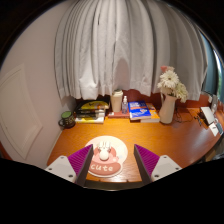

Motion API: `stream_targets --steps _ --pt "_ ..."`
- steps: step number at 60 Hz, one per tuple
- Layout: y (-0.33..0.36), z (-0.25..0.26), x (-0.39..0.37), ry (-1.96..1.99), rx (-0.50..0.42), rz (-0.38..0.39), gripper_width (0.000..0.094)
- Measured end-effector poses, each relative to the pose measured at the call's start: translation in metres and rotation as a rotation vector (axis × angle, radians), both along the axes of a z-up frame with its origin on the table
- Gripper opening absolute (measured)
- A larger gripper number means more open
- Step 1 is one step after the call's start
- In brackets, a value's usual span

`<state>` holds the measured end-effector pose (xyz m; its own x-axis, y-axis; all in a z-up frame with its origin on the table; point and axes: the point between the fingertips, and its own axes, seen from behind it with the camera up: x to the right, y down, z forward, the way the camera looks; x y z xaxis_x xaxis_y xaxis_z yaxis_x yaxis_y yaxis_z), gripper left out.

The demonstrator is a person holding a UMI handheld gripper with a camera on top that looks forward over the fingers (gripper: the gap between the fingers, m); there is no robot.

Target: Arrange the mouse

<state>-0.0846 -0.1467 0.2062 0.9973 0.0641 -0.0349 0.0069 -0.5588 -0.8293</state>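
Note:
A small white and pink mouse (104,152) lies on a round white and pink mouse mat (101,169) printed with "cute", on the wooden desk (170,140). My gripper (113,149) is open and empty. Its purple-padded fingers (80,160) stand either side of the mat, with the mouse between them, nearer the left finger, and a gap on both sides.
At the back of the desk stand a vase of flowers (167,96), a stack of books (143,111), a pale cup (117,101), yellow packets (93,107) and a small green jar (67,118). White curtains (110,45) hang behind. A dark object (212,119) sits at the far right.

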Motion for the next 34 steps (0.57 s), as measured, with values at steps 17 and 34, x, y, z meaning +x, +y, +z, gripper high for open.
stream_targets --steps 17,34 --pt "-0.061 0.005 0.023 0.008 0.008 -0.012 0.0804" --pt "-0.081 0.014 0.034 0.012 0.030 -0.026 0.0804"
